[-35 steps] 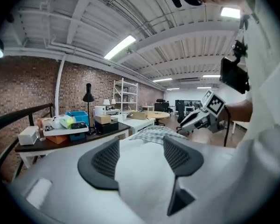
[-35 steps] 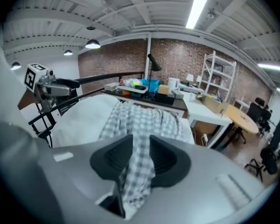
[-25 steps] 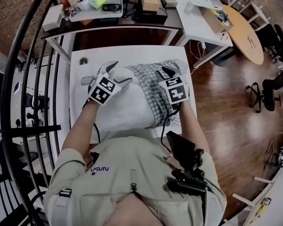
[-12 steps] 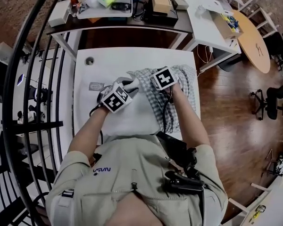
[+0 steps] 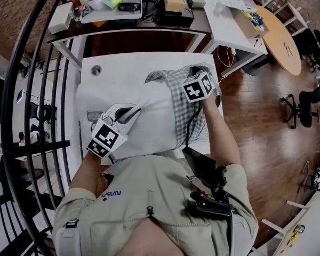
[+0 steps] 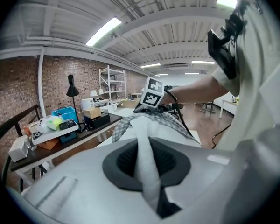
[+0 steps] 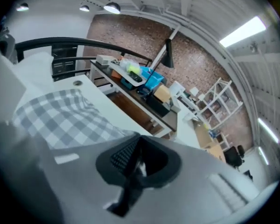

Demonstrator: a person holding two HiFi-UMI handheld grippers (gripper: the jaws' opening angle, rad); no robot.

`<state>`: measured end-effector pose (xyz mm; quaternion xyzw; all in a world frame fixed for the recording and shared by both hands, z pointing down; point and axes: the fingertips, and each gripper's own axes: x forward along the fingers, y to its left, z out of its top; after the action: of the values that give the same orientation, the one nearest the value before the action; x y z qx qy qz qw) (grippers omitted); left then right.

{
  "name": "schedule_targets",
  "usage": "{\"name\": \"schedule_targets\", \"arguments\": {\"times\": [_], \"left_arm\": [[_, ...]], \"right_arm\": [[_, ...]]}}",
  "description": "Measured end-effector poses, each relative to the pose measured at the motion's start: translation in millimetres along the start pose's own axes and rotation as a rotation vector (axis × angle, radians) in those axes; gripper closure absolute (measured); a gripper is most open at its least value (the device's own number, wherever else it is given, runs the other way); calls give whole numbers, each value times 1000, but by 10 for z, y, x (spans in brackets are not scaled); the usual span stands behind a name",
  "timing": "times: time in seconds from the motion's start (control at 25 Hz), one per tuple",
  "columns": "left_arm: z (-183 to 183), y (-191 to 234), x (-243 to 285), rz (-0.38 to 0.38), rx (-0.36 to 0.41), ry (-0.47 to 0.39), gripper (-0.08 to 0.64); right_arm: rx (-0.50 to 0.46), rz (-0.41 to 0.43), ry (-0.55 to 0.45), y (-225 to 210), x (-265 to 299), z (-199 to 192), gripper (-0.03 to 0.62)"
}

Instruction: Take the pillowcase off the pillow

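Left gripper view shows our left gripper freshly clamped on a fold of the white pillow, now dragged left across the table. Our right gripper, just closed, pinches the checked pillowcase at the right, so we judge the case is sliding off.

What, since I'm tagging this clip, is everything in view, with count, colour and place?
pillow: 1, white, on the table, partly out of its case
pillowcase: 1, grey-white check, over the pillow's right side
table: 1, white, before the person
desk: 1, dark-topped, cluttered, beyond the table
round table: 1, wooden, far right
railing: 1, black, curved, left
left gripper: 1, white, jaws just closed on a pillow corner
right gripper: 1, white, jaws just closed on the pillowcase
person: 1, beige shirt, bottom of head view
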<state>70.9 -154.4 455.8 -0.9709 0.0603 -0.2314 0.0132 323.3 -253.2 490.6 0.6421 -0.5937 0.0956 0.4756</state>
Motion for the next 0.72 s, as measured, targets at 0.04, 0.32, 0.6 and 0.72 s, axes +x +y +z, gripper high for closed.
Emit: {"name": "schedule_targets", "arguments": {"times": [0.04, 0.32, 0.6, 0.72], "left_arm": [[30, 12, -99, 8, -16, -19, 531], [-179, 437, -234, 82, -137, -69, 535], [-504, 781, 449, 96, -115, 32, 496], [-472, 843, 522, 111, -101, 38, 407]], "right_arm": [[7, -37, -7, -126, -37, -31, 586], [111, -169, 61, -649, -13, -609, 586], [204, -115, 39, -311, 259, -1015, 583], [260, -116, -20, -326, 117, -975, 556]]}}
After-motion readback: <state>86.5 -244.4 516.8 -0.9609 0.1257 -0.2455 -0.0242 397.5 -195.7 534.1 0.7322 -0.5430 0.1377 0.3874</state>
